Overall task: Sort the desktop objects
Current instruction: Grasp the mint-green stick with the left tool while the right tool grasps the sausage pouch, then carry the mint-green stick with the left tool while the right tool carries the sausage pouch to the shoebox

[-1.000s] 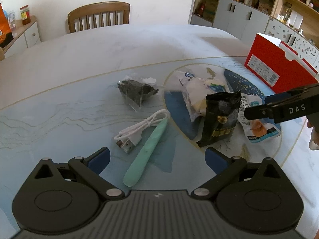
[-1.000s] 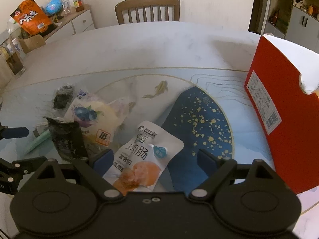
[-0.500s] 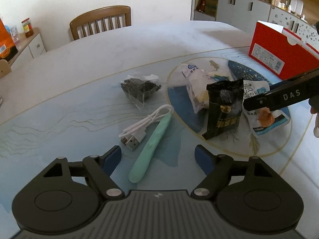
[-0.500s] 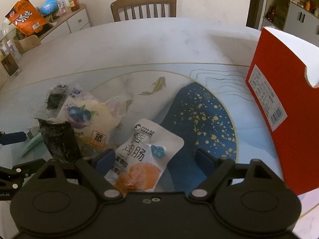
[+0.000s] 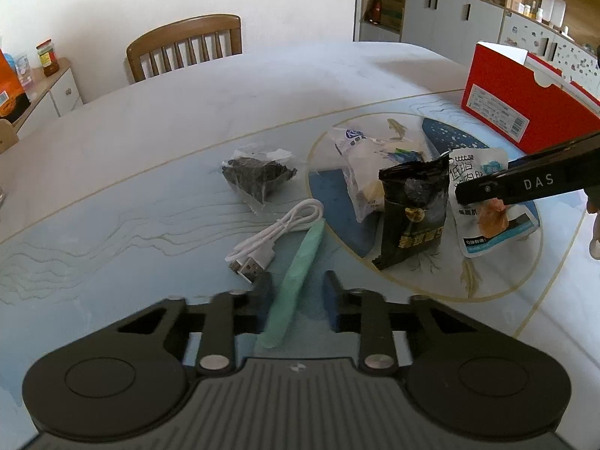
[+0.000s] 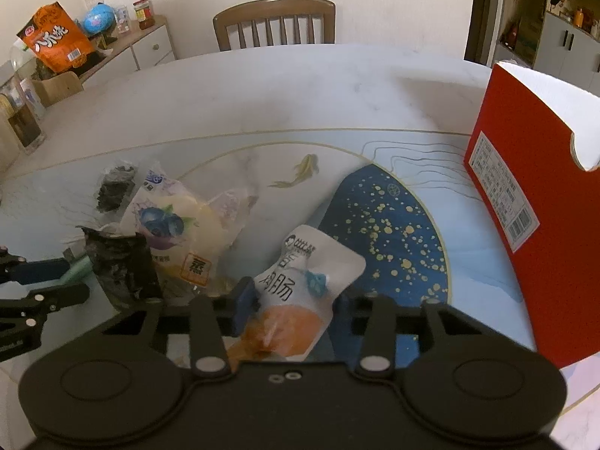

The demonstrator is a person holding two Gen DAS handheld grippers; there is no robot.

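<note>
My left gripper (image 5: 296, 294) straddles a mint-green pen-like stick (image 5: 296, 273) lying on the table; its jaws have narrowed around it with small gaps still showing. A white USB cable (image 5: 273, 234) lies just left of the stick. My right gripper (image 6: 292, 300) straddles the lower half of a white sausage snack pouch (image 6: 300, 281), jaws close at its sides. A black snack packet (image 5: 412, 210), a blueberry bread bag (image 6: 176, 225) and a small dark packet (image 5: 257, 176) lie between them. The red box (image 6: 525, 206) stands at the right.
A wooden chair (image 5: 183, 47) stands at the table's far edge. A sideboard with an orange bag (image 6: 56, 39) and jars is at the far left. Cabinets (image 5: 468, 11) line the back right wall. My right gripper's arm shows in the left wrist view (image 5: 525, 185).
Both grippers have narrowed from wide open. The left one has come down around the green stick, the right one around the sausage pouch.
</note>
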